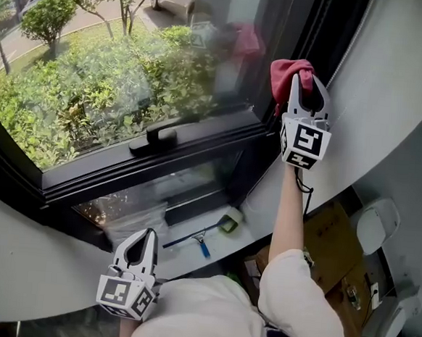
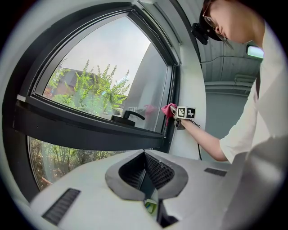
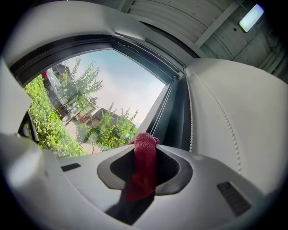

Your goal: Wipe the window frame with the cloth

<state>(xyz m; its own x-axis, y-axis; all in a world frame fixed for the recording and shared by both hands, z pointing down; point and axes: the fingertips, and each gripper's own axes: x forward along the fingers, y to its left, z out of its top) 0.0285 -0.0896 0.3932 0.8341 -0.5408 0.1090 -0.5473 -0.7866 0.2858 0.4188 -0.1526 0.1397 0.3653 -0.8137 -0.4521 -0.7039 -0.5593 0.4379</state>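
A red cloth (image 1: 285, 74) is pinched in my right gripper (image 1: 306, 83), which is raised high and presses it against the right upright of the black window frame (image 1: 281, 31). In the right gripper view the cloth (image 3: 145, 165) hangs bunched between the shut jaws, its top touching the frame's upright (image 3: 173, 112). From the left gripper view, the cloth (image 2: 169, 109) shows far off at the frame's right side. My left gripper (image 1: 144, 240) is held low, below the frame's lower bar (image 1: 160, 166), jaws shut on nothing.
A black window handle (image 1: 155, 136) sits on the sash's lower rail. A blue-handled tool (image 1: 198, 241) and a sponge (image 1: 230, 221) lie on the sill below. A cardboard box (image 1: 332, 246) and white appliances (image 1: 377, 224) stand at lower right. White curved wall (image 1: 392, 84) flanks the frame.
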